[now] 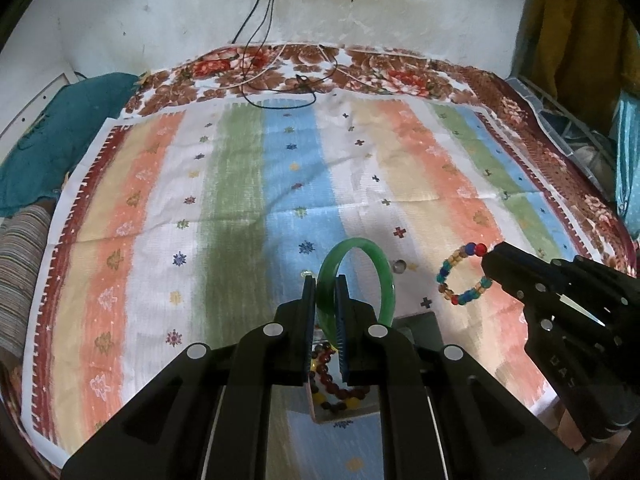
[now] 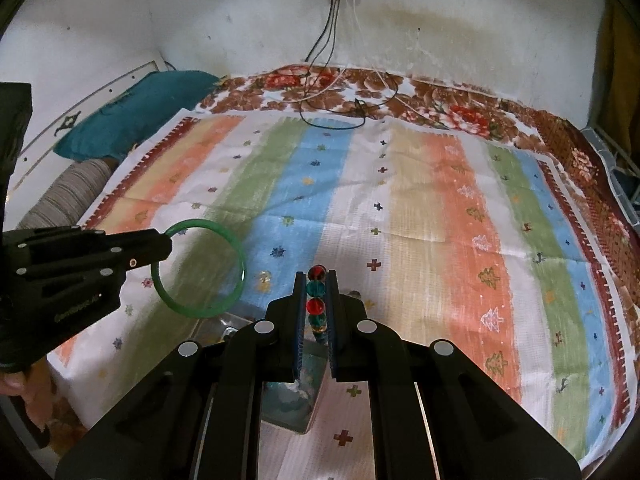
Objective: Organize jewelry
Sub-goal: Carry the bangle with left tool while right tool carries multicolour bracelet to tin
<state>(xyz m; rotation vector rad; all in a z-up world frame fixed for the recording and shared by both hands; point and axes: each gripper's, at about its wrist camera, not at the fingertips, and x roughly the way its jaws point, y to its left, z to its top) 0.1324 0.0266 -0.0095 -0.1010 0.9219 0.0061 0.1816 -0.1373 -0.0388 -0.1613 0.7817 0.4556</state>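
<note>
My left gripper [image 1: 325, 280] is shut on a green bangle [image 1: 382, 268] and holds it upright above the striped cloth; it also shows in the right wrist view [image 2: 236, 248], held at far left. My right gripper [image 2: 316, 276] is shut on a multicoloured bead bracelet [image 2: 316, 306], which hangs from its tip in the left wrist view [image 1: 460, 276]. Below the left fingers sits an open box [image 1: 420, 320] holding a dark red bead bracelet [image 1: 336, 388]. The box also shows under the right fingers [image 2: 296, 404].
A striped cloth [image 1: 240, 208] covers a floral bedspread [image 1: 360, 68]. Small clear beads [image 1: 398, 266] lie on the cloth beyond the box. Cables [image 1: 280, 84] trail from the wall at the back. A teal pillow [image 1: 60, 132] lies at the left.
</note>
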